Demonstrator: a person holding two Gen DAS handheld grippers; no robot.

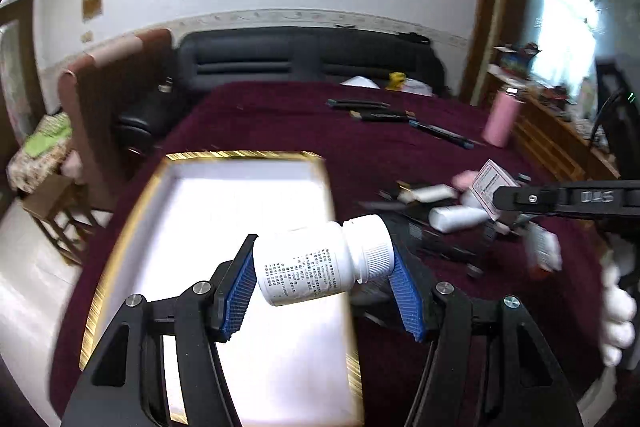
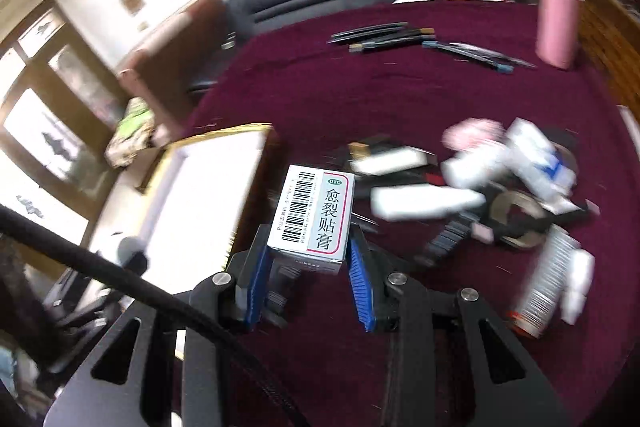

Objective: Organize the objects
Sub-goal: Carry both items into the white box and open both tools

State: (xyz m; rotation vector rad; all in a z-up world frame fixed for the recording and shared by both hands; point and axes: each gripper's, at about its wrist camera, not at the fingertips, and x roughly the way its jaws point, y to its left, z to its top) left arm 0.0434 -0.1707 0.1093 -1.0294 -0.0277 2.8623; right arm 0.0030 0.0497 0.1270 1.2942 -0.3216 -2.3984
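Left wrist view: left tongs (image 1: 324,267) clamp a white plastic pill bottle (image 1: 316,261) endwise over the gold-rimmed white tray (image 1: 240,155); it could pivot free. Right tongs (image 2: 308,259) pinch a small white medicine box (image 2: 314,211) at its base, tray at nine o'clock; it may tip.

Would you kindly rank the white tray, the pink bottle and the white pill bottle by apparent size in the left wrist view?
1. White tray, largest.
2. White pill bottle, enlarged by nearness.
3. Pink bottle, far off, so true rank against the pill bottle is unsure.

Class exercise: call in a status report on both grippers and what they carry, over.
Left gripper shut on white pill bottle, above the gold-rimmed tray. Right gripper shut on barcoded medicine box. Tray bare, nothing blocking.
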